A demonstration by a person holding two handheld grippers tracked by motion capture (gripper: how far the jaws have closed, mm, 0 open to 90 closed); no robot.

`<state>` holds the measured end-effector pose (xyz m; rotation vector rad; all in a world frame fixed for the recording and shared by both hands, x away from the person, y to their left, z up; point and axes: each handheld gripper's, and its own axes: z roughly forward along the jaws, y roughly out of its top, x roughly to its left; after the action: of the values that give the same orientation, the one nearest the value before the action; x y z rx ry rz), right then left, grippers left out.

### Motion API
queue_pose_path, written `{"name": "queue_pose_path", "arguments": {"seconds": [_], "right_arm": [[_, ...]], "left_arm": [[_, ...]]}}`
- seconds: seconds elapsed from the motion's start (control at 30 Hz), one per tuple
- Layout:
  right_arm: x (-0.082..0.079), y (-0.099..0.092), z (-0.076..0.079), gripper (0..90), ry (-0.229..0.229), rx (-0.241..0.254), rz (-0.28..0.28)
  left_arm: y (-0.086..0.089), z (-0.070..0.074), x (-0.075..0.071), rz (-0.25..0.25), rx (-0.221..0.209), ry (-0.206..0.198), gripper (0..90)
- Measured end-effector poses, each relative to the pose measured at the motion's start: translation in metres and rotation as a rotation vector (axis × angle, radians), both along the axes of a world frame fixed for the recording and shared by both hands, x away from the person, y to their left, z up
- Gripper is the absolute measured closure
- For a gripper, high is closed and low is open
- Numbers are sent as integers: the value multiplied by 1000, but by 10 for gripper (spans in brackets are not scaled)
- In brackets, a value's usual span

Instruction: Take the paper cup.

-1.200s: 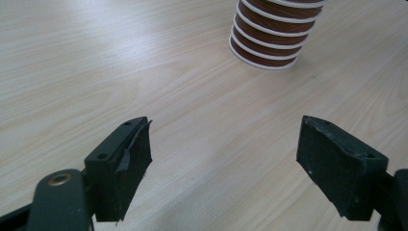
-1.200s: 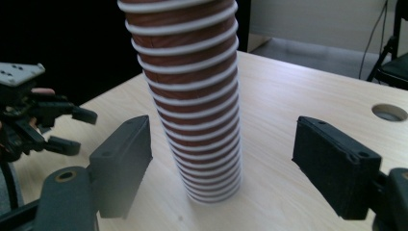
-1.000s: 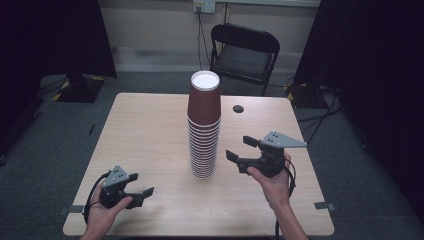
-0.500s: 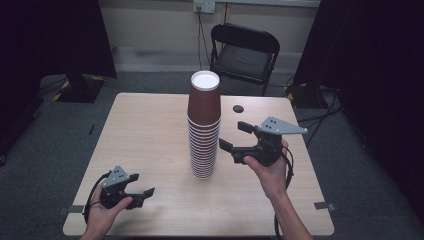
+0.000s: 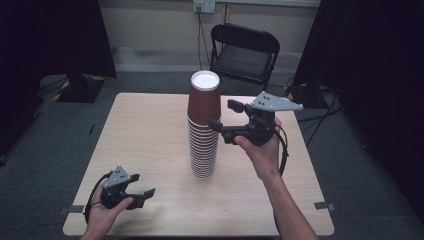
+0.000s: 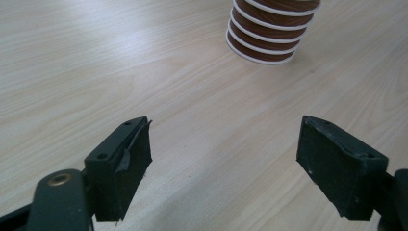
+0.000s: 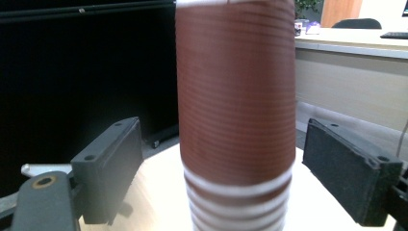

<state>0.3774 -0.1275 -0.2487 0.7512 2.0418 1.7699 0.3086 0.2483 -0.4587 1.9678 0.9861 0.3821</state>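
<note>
Each claw, left (image 5: 142,193) and right (image 5: 223,116), is matte black with blocky jaws and a grey three-cornered plate on top. A brass screw sits near each left jaw base, black cables trail behind, and the forearms are unsleeved.

obstacle: cup stack (image 5: 203,131) mid-table | free: bare table (image 5: 145,130) left, right

A light wooden table (image 5: 150,125) with a pale grain carries the things. Near its middle stands a tall stack of brown paper cups (image 5: 202,145), upside down, white rims showing in rings down the lower half; its foot rests on the table ahead of the left gripper's fingers (image 6: 126,159), well apart from them. Its top cup stands between the right gripper's fingers (image 7: 110,163), touching neither. A small dark round thing (image 5: 238,107) lies on the far part of the table, beyond those fingers.
</note>
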Motion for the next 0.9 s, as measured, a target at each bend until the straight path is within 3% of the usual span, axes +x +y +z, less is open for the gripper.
{"name": "queue_pose_path", "arguments": {"seconds": [0.43,0.57,0.9], "right_arm": [[30,28,12,137,-27,-27,-25],[38,33,12,131,-10,-22,-9],[49,48,1,118,23,-64,3]], "left_arm": [[3,1,0,5,-2,-2,194],[3,1,0,4,-1,-1,193],[4,0,1,10,-9,6,193]]}}
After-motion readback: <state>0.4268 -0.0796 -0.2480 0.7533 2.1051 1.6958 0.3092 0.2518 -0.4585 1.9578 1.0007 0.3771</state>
